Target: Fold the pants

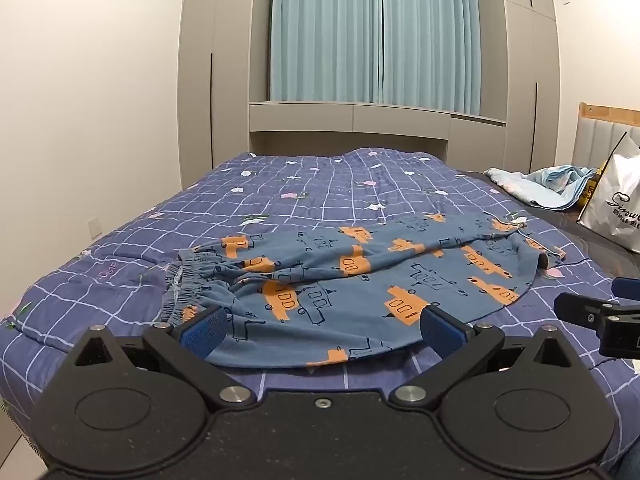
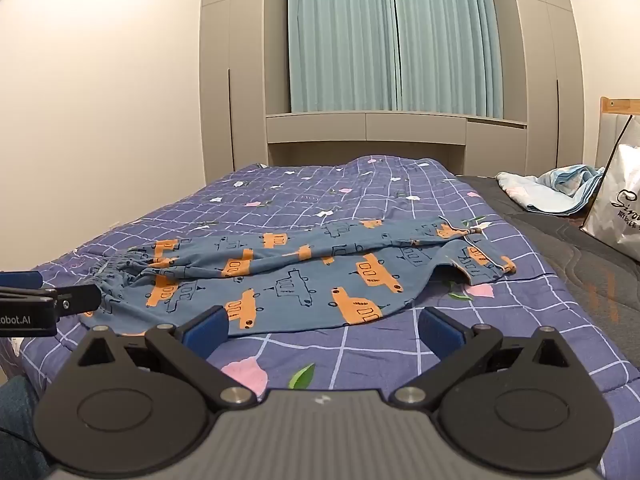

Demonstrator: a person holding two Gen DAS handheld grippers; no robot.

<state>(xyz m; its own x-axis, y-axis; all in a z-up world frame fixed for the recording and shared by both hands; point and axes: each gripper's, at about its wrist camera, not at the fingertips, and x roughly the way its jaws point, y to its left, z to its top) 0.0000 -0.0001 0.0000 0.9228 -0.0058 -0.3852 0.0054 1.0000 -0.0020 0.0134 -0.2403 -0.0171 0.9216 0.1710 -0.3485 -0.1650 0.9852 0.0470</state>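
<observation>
Left tool (image 1: 322,330) and right tool (image 2: 324,328) are both spread wide, holding nothing. Pants (image 1: 360,280) lie just ahead on the bed (image 1: 120,240), long axis crosswise: waistband left, cuffs right.

- A blue quilt (image 1: 304,200) with a white grid and small pink and white flowers covers most of the bed.
- A dark grey mattress pad (image 2: 560,240) shows bare at the right of the quilt.
- A crumpled light blue blanket (image 1: 548,186) lies on that pad, near the upholstered headboard (image 1: 600,136) with its wooden top rail.
- A white shopping bag (image 2: 620,196) with black lettering stands just beside the blanket.
- Pale teal curtains (image 1: 376,32) hang closed between tall grey wardrobes (image 1: 216,60).
</observation>
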